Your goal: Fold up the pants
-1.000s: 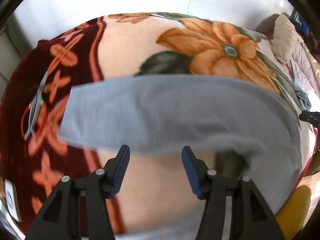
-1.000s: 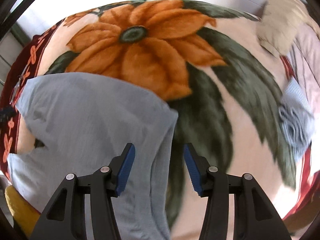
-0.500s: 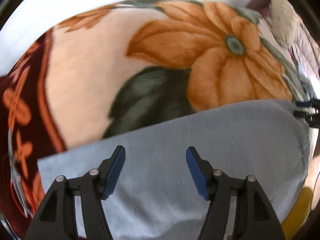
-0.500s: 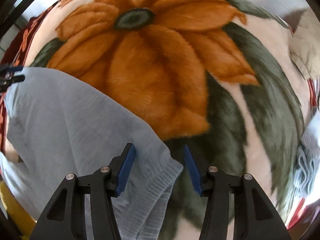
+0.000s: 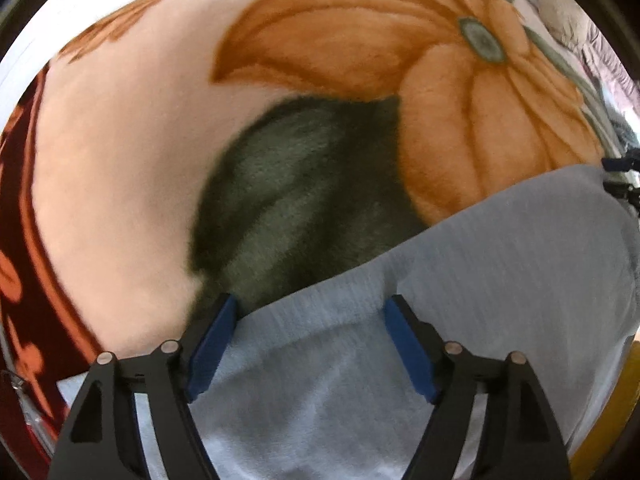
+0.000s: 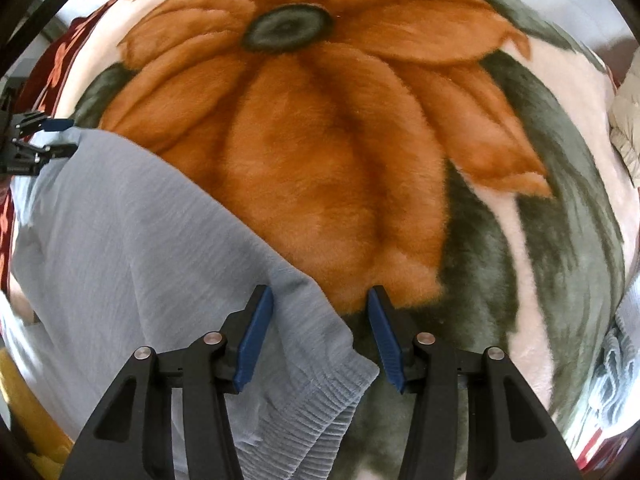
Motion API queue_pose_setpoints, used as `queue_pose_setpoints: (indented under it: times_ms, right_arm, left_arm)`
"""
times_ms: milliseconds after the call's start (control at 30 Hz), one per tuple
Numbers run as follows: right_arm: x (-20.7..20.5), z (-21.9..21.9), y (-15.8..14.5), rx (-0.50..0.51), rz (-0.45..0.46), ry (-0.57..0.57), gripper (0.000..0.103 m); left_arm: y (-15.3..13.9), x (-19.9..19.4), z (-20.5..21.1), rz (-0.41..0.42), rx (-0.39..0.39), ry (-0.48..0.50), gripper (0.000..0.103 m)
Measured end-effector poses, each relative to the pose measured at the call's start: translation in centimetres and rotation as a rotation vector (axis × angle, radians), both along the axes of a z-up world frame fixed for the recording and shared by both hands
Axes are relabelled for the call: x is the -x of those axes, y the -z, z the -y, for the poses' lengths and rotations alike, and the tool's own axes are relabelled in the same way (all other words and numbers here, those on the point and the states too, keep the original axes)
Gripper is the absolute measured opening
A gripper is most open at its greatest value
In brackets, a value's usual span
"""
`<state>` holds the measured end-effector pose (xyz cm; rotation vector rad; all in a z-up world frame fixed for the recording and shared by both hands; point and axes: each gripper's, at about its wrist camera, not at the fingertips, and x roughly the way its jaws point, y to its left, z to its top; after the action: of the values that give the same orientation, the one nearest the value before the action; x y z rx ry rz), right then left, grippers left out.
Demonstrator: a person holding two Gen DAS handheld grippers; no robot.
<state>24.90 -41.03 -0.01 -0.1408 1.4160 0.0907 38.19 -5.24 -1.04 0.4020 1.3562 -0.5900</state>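
Light grey knit pants [image 5: 500,264] lie flat on a floral blanket [image 5: 120,160]. My left gripper [image 5: 312,312] is open, low over the pants' far edge, its jaws straddling that edge. In the right wrist view the pants [image 6: 120,240] fill the lower left, with the ribbed waistband corner [image 6: 320,400] at the bottom. My right gripper [image 6: 320,300] is open, its jaws astride the pants' edge near that corner. Each gripper shows at the other view's rim: the right one [image 5: 620,176] and the left one [image 6: 44,136].
The blanket [image 6: 320,140] has a big orange flower and green leaves, with a dark red border [image 5: 20,280] at the left. A beige pillow [image 5: 560,8] and a grey crumpled garment [image 6: 616,368] lie at the right. Something yellow [image 6: 24,408] sits at the near edge.
Both grippers have moved forward and down over the pants to their far edge. The edge now sits between each pair of open jaws. The pants have not visibly moved.
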Motion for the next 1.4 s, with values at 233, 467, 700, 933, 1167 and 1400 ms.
queue_pose_setpoints:
  times_ms: [233,467,700,933,1167,1400]
  right_arm:
    - [1.7,-2.1,-0.6,-0.028,0.035,-0.030,0.006]
    - [4.3,-1.8,-5.4,-0.055,0.198,-0.021,0.005]
    - [9.1,-2.9,-11.1,-0.060,0.374,-0.074,0.005]
    - [15.3,-4.6,-15.0,-0.055,0.457,-0.152,0.005]
    - [22.2,-5.6,-14.6,-0.018,0.426,-0.200,0.005]
    - [26.9,-6.0,-9.9,0.021,0.297,-0.201,0.005]
  left_arm:
    - [-0.9,1.7,-0.4,0.008,0.089,0.012,0.008]
    - [-6.0,3.0,-2.5,0.082,0.209,-0.067,0.005]
    - [-13.6,8.7,-4.1,0.219,0.263,-0.070,0.005]
    - [-19.3,16.9,-6.2,0.318,0.301,-0.126,0.005]
    - [-20.8,28.4,-8.5,0.366,0.343,-0.167,0.005]
    - [-16.5,36.7,-8.8,0.269,0.346,-0.197,0.005]
